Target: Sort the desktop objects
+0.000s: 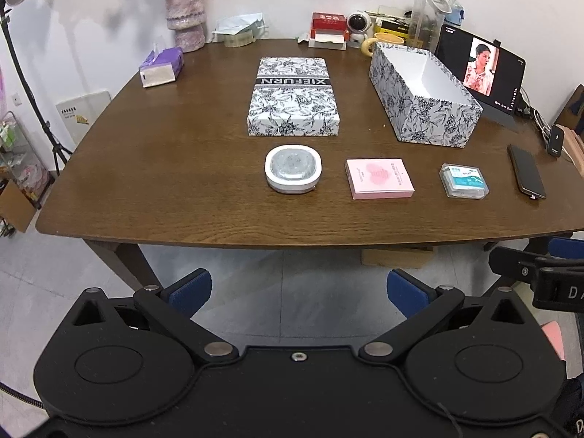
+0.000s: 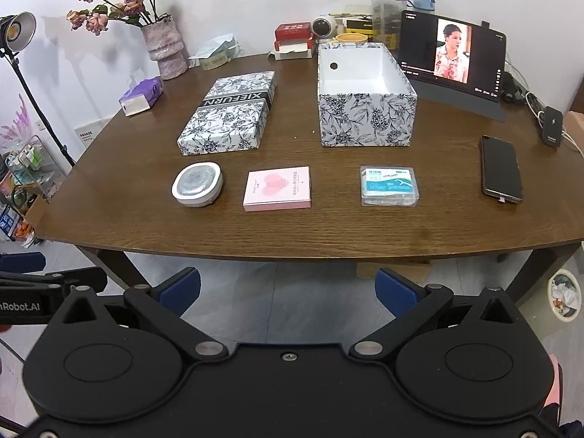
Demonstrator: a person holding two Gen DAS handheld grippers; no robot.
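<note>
Low in both frames your grippers hang off the table's near edge: the left gripper (image 1: 297,292) and the right gripper (image 2: 288,288) each have blue pads spread wide, holding nothing.

Past the edge, three small things lie in a row across the middle of the frame, well apart: a round white case (image 2: 197,184), a pink card box (image 2: 277,188) and a clear floss box (image 2: 389,186). None is in the open box (image 2: 367,124), which stands above them right of centre; its inside shows bare white as far as you can see. Its lid (image 2: 228,113) lies flat to the left. So the sorting of all three is left, in my judgement.

A phone (image 2: 500,169) lies at right, near the floss box. Farther back, a tablet (image 2: 452,51) crowds the box's right side; a tissue pack (image 2: 140,95) and vase (image 2: 164,47) sit upper left.
</note>
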